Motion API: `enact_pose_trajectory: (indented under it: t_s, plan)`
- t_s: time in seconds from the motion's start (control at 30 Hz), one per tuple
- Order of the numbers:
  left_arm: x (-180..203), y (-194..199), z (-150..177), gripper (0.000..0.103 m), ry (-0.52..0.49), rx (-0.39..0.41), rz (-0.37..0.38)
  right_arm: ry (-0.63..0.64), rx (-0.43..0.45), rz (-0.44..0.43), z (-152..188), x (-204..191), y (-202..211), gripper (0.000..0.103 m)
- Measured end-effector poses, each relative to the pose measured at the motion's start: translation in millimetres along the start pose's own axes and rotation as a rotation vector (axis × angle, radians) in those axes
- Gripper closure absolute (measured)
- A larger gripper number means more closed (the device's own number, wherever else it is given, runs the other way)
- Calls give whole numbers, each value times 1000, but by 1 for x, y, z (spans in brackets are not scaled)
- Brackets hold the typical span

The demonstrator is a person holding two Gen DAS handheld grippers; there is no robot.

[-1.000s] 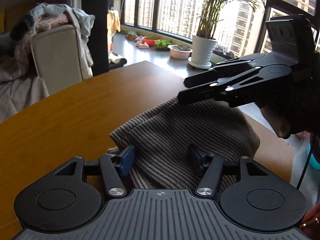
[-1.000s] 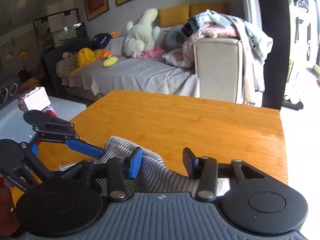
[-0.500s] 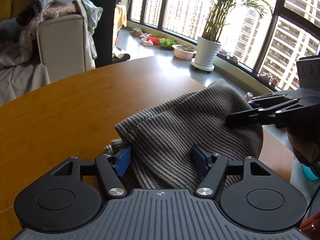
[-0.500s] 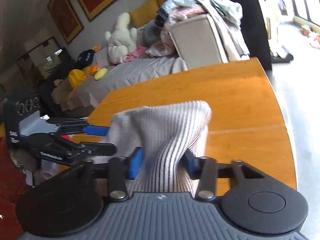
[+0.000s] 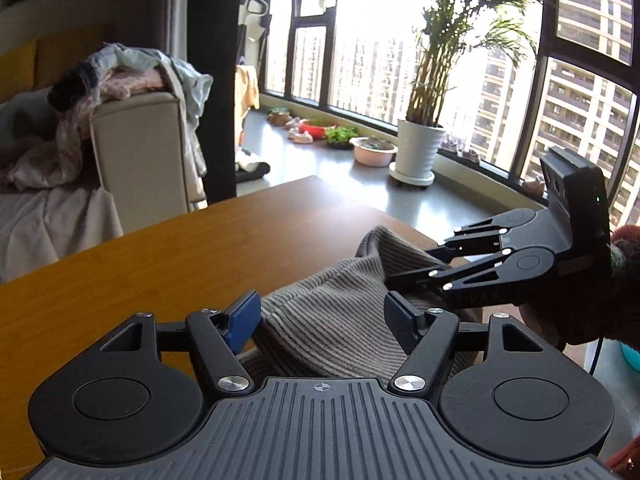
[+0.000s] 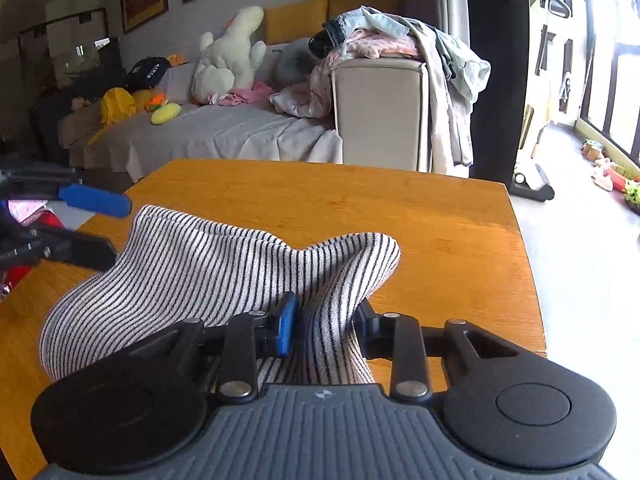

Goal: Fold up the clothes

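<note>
A striped knit garment (image 6: 208, 264) lies bunched on the wooden table (image 6: 360, 200); it also shows in the left wrist view (image 5: 344, 320). My right gripper (image 6: 326, 326) is shut on a fold of the garment and holds that part raised; it also shows in the left wrist view (image 5: 412, 280). My left gripper (image 5: 324, 316) is open, its blue pads on either side of the cloth without pinching it. In the right wrist view the left gripper (image 6: 108, 228) sits open at the garment's left edge.
A sofa (image 6: 224, 132) with plush toys and a pile of clothes (image 6: 384, 40) stands beyond the table. A potted plant (image 5: 420, 152) and bowls sit by the window. The table's right edge (image 6: 524, 248) drops to the floor.
My right gripper has lowered and come nearer my left gripper, still holding the cloth. The raised fold has dropped toward the table. My left gripper stays open around the garment.
</note>
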State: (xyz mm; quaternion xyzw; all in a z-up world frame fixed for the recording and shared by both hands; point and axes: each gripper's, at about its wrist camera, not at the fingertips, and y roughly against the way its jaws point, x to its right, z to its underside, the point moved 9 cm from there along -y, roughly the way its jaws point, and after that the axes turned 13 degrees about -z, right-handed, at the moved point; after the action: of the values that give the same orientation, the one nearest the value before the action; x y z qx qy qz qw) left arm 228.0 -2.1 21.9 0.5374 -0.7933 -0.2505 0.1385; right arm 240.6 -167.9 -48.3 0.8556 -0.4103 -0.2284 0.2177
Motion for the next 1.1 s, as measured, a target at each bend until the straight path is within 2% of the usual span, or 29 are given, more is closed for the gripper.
enact_pose_trajectory:
  t_s: [0.03,0.07,0.13,0.17,0.2,0.27,0.3,0.37,0.47,0.53,0.57,0.6,0.73,0.9,1.1]
  plan:
    - [3,-8,-6,18,-16,4,5,-3,3,7,0,-1,2,72]
    - [4,-18,-8,17,-40,-3,1,-5,5,14,0,-1,5,69]
    - [5,-44,5,19,-81,-66,-33,-74,38,24,0,2,23,47]
    - [4,-58,13,16,-93,-102,-46,-117,58,28,1,4,33,33]
    - [2,-65,19,15,-74,-118,-30,-159,78,33,1,7,44,28]
    - [-7,-69,26,15,17,-133,19,-257,110,20,5,10,65,25]
    - [-11,-70,29,15,59,-142,38,-312,110,-12,11,10,73,20]
    - [-18,-72,34,15,131,-160,69,-434,87,-102,29,4,80,17]
    - [-26,-74,40,15,213,-181,91,-634,21,-237,62,-6,62,17]
    - [-28,-73,41,15,228,-183,85,-714,1,-293,72,-12,45,18]
    - [-29,-72,42,15,229,-182,78,-725,0,-305,73,-13,38,23]
    - [-30,-69,43,15,225,-181,67,-721,3,-307,71,-14,31,28]
    - [-38,-57,53,16,243,-187,35,-678,5,-295,53,-8,10,28]
    - [-34,-41,62,17,283,-195,42,-514,32,-197,20,8,-5,29]
    - [-5,-33,69,14,338,-201,105,-270,31,-38,-20,14,-22,29]
